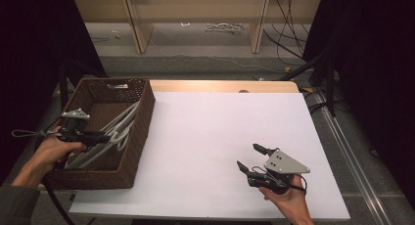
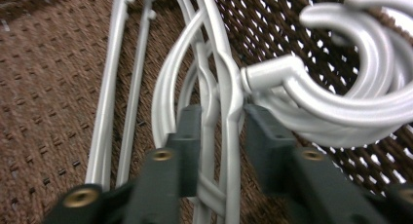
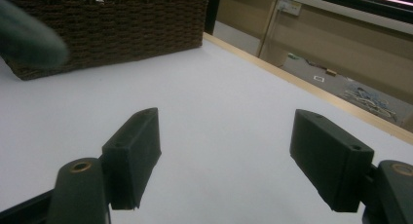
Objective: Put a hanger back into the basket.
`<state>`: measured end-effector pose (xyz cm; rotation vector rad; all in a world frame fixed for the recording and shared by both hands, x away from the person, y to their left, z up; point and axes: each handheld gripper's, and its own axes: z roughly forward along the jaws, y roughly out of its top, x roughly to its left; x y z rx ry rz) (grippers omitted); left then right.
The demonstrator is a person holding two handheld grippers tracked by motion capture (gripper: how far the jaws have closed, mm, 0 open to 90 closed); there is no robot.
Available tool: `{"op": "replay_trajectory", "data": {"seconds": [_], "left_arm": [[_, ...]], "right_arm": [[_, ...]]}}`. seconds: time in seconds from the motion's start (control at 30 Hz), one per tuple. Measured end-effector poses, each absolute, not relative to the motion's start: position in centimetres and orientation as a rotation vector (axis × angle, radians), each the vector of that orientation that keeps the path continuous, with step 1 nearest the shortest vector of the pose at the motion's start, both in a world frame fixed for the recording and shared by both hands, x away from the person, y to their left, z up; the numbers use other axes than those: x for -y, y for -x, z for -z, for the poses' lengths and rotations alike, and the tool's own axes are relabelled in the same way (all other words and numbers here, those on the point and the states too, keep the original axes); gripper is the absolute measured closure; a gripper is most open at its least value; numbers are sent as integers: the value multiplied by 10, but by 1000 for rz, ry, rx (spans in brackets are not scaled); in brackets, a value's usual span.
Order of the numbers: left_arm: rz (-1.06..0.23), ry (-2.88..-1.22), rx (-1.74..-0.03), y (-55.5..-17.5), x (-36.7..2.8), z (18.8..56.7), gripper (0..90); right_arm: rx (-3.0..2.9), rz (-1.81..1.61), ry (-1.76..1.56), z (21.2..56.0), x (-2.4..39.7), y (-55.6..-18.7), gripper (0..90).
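Note:
Several silver plastic hangers lie in a brown wicker basket at the table's left. My left gripper reaches into the basket from the left, over the hangers. In the left gripper view its jaws straddle two thin hanger stems, with a small gap on each side, so the pads do not press on them. The hooks curl off to the right above the basket floor. My right gripper hovers open above the white table at the front right, with nothing between its fingers.
The basket's side wall shows far off in the right gripper view, across the white tabletop. A wooden strip runs along the table's far edge. Cables and shelf legs stand on the floor behind.

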<state>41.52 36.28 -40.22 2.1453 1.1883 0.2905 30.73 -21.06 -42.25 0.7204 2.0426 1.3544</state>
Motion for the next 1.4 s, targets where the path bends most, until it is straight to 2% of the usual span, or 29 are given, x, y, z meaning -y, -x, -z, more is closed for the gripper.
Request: {"op": "replay_trajectory", "data": {"seconds": [0.2, 0.43, 0.7, 1.13, 1.4], "left_arm": [[-274, -2056, -1228, -412, -368, 392, 524], [-332, -2026, -1259, -408, -363, 383, 392], [-399, -1900, -1294, -405, -355, 375, 321], [-498, -1767, -1251, -386, -332, 351, 264], [-471, -1718, -1149, -369, -303, 342, 252]], "right_arm": [[-2046, -1358, -721, 422, 210, -307, 278], [-2037, -1362, -729, 423, 210, -307, 277], [-2059, -1350, -743, 422, 211, -306, 268], [-2035, -1375, -793, 423, 212, -308, 249], [-2011, -1398, -826, 424, 213, -309, 237]]}}
